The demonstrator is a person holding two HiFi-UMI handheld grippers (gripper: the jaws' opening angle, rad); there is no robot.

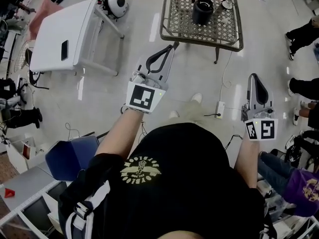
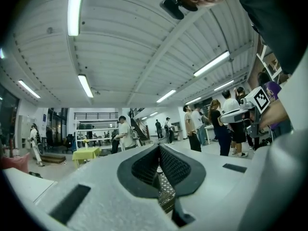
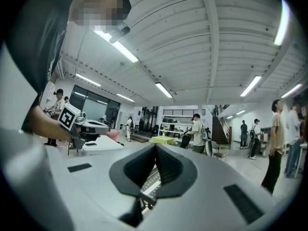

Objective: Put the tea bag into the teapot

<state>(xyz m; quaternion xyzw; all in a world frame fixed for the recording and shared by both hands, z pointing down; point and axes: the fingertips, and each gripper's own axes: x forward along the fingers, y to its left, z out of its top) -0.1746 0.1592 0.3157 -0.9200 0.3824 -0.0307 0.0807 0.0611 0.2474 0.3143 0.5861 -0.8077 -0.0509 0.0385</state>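
Left tongs (image 1: 172,48) and right tongs (image 1: 253,77) both closed, empty. Teapot (image 1: 203,10) on bench (image 1: 199,38), top centre; small items (image 1: 227,4) beside it too small to identify.

- Head view is bright and even, and the pale floor (image 1: 124,91) throws back long white streaks of glare from lights overhead
- Shadows down there are faint and soft-edged, nothing harsh
- Left gripper view: the ceiling tubes (image 2: 76,8) blaze pure white, blown out, while the hall beyond is evenly lit and fairly sharp
- The left gripper (image 2: 159,147) sits so close to the lens that its pale shell goes soft and smeary
- Right gripper view: the same strip lights (image 3: 163,89), and the same soft foreground on the right gripper (image 3: 155,146)
- Both gripper views bend hard at the edges — straight beams curve, and the corners fall to black
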